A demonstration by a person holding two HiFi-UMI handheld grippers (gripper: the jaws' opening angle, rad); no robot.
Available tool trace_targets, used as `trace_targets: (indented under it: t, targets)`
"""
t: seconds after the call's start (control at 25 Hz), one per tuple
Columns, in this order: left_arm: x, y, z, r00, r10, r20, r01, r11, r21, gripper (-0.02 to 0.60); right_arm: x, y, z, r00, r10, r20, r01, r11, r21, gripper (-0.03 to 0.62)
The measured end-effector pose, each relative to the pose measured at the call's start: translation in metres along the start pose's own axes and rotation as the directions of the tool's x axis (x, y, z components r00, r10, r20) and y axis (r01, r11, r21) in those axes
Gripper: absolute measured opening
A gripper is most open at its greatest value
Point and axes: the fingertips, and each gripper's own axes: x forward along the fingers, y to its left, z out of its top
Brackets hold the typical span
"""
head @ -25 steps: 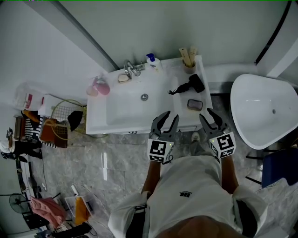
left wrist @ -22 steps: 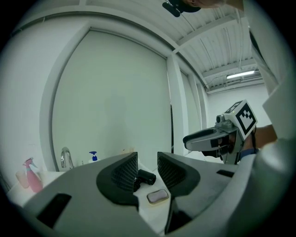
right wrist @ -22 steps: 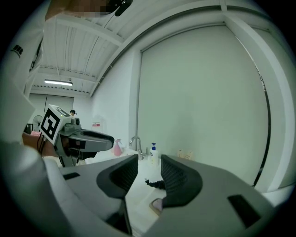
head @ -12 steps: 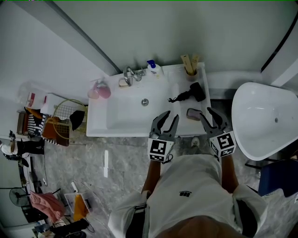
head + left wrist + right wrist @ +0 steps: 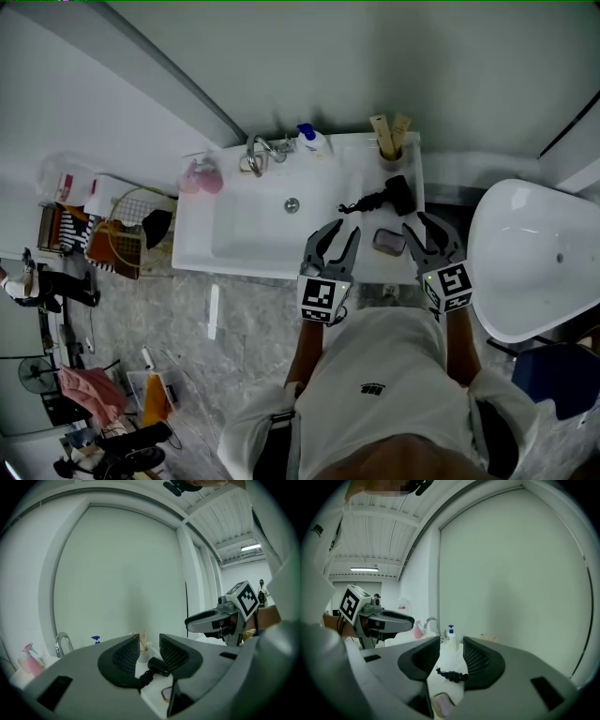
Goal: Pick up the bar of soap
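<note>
Only the head view took in the floor, where a wire basket (image 5: 131, 239) with something dark inside stood against the left end of the white desk (image 5: 281, 264). On that desk, from the left, were a pink spray bottle (image 5: 201, 175), the faucet (image 5: 255, 150) and a blue-topped pump bottle (image 5: 310, 141), all behind the sunken basin (image 5: 248, 234).

The left tool (image 5: 345, 231) hovered over the desk's front edge. Its own view showed the left tool (image 5: 149, 649) released, with its jaws apart and gripping nothing. Beyond them lay the black hair dryer (image 5: 158, 665) and a sliver of the bar of soap (image 5: 166, 694).

To the right, a cup (image 5: 390, 148) held wooden-handled pieces at the back corner. The soap (image 5: 389, 242) lay in a dark dish on the desk's right ledge, in front of the dryer, between the two tools and close to the right one.

The right tool (image 5: 414, 223) was likewise released. Its own view showed the right tool (image 5: 451, 656) empty, the pinkish soap (image 5: 443, 705) low beneath the gap.

A white tub (image 5: 525, 281) stood at far right on the marbled floor (image 5: 253, 328).
</note>
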Motion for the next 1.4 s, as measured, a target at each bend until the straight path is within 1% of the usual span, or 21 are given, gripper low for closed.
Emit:
trace_targets:
  t: [0.2,0.44,0.56,0.68,0.8,0.88,1.0,1.08,1.28,1.4]
  targets:
    - [0.025,0.005,0.001,1.000,0.024,-0.019,-0.024,1.000,0.000,0.144,0.020,-0.020,-0.002,0.999,0.042,-0.012,-0.042,0.999,0.009,0.166]
    - [0.057,0.002,0.001,0.999,0.015,-0.041,-0.014,1.000,0.021,0.137,0.037,-0.044,-0.009,0.997,0.069,-0.022,-0.069,0.997,0.018,0.163]
    - [0.070,-0.002,-0.003,0.998,-0.021,-0.062,0.023,0.999,0.038,0.133,0.042,-0.052,-0.014,0.997,0.071,-0.037,-0.071,0.997,0.020,0.161]
    - [0.081,-0.014,-0.012,0.990,-0.100,-0.095,0.107,0.991,0.075,0.130,0.042,-0.056,-0.024,0.996,0.063,-0.068,-0.061,0.998,0.027,0.161]
    - [0.089,-0.024,-0.025,0.974,-0.181,-0.135,0.196,0.975,0.103,0.127,0.041,-0.057,-0.039,0.993,0.048,-0.106,-0.043,0.998,0.046,0.161]
    - [0.093,-0.027,-0.034,0.963,-0.222,-0.153,0.239,0.964,0.111,0.124,0.040,-0.057,-0.048,0.991,0.031,-0.126,-0.024,0.998,0.055,0.161]
    - [0.097,-0.032,-0.046,0.945,-0.281,-0.168,0.301,0.947,0.112,0.121,0.036,-0.055,-0.059,0.989,-0.011,-0.150,0.021,0.998,0.066,0.161]
    - [0.101,-0.035,-0.053,0.929,-0.326,-0.177,0.347,0.932,0.109,0.120,0.033,-0.053,-0.064,0.986,-0.042,-0.162,0.055,0.996,0.076,0.161]
    - [0.112,-0.041,-0.068,0.881,-0.431,-0.195,0.458,0.880,0.125,0.120,0.029,-0.047,-0.073,0.978,-0.109,-0.178,0.132,0.984,0.118,0.161]
    - [0.117,-0.047,-0.076,0.847,-0.490,-0.209,0.523,0.839,0.152,0.120,0.027,-0.045,-0.078,0.970,-0.153,-0.188,0.179,0.975,0.129,0.161]
